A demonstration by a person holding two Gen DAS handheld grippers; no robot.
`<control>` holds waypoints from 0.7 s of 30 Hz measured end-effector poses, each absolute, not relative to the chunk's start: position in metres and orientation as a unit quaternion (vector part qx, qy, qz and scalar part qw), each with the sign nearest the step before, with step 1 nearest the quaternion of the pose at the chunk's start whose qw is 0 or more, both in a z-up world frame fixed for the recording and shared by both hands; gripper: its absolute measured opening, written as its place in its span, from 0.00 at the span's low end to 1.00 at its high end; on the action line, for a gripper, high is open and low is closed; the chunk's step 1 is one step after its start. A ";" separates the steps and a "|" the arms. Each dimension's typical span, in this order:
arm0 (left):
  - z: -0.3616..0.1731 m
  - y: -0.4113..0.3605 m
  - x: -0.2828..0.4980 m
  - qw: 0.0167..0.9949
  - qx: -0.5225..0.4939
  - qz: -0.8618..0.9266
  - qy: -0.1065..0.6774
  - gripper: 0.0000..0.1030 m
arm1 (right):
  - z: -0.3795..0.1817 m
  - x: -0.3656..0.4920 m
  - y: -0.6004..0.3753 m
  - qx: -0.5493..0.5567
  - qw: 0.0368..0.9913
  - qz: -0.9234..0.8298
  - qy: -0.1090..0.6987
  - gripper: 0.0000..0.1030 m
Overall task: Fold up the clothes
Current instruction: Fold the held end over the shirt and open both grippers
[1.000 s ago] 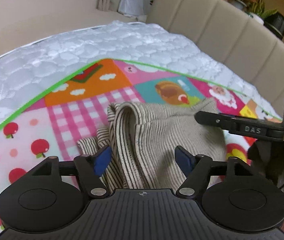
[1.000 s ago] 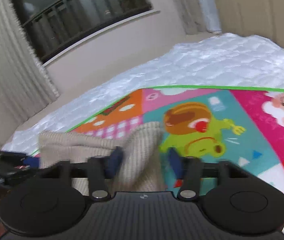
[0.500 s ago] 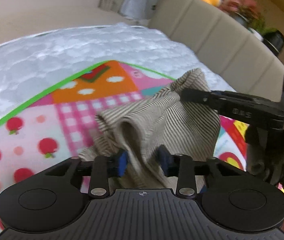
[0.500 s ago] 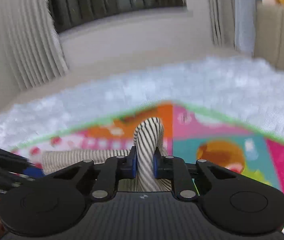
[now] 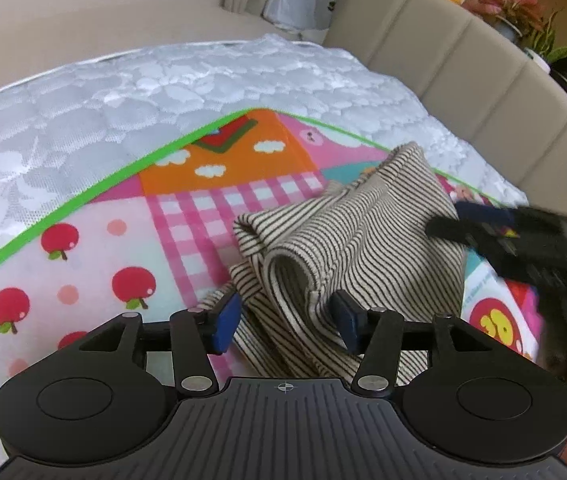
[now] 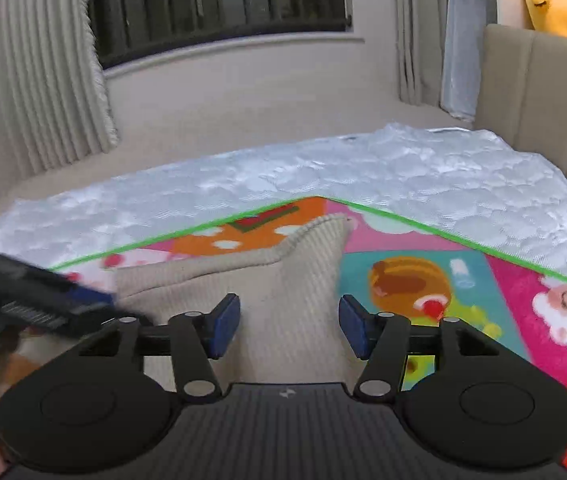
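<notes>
Here, striped garment (image 5: 363, 240) lies bunched, partly doubled over, on colourful play mat (image 5: 95, 248) atop bed. Left gripper (image 5: 285, 322) and right gripper (image 6: 289, 326) both hover over cloth, jaws spread, holding nothing. Judgement: mid-fold; next move needs fresh grip on edge.

open: mat (image 5: 95, 216) left | blocked: headboard (image 5: 463, 72) right
</notes>
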State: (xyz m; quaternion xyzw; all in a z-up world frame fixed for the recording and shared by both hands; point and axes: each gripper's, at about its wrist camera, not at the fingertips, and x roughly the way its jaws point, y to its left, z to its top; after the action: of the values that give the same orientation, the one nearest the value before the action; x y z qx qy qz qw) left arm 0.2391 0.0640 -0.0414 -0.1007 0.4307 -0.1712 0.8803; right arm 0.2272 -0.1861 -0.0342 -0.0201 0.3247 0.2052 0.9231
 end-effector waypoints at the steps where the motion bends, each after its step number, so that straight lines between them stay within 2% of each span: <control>1: -0.040 0.064 0.238 0.883 -0.100 -0.168 0.427 0.56 | -0.038 0.225 -0.185 -0.020 0.922 0.207 0.326 0.50; 8: -0.020 0.065 0.228 0.909 -0.092 -0.154 0.376 0.57 | -0.063 0.209 -0.180 -0.017 0.917 0.222 0.331 0.51; 12: -0.015 0.051 0.237 0.914 -0.076 -0.166 0.362 0.69 | -0.062 0.207 -0.182 -0.011 0.918 0.227 0.325 0.56; 13: -0.014 0.047 0.239 0.915 -0.073 -0.169 0.359 0.69 | -0.062 0.207 -0.183 -0.009 0.918 0.228 0.323 0.56; 16: -0.010 0.037 0.245 0.918 -0.061 -0.177 0.348 0.68 | -0.060 0.205 -0.185 -0.003 0.920 0.230 0.319 0.56; 20: -0.020 0.029 0.256 0.919 -0.043 -0.165 0.356 0.61 | -0.047 0.203 -0.197 0.035 0.929 0.223 0.293 0.55; 21: -0.024 0.031 0.257 0.918 -0.042 -0.160 0.361 0.63 | -0.043 0.203 -0.200 0.042 0.933 0.217 0.283 0.51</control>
State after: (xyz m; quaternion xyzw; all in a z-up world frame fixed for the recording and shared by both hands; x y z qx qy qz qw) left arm 0.2571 0.0312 -0.0240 -0.0421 0.3613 -0.1595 0.9177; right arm 0.2034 -0.1999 -0.0430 0.0424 0.2829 0.2166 0.9334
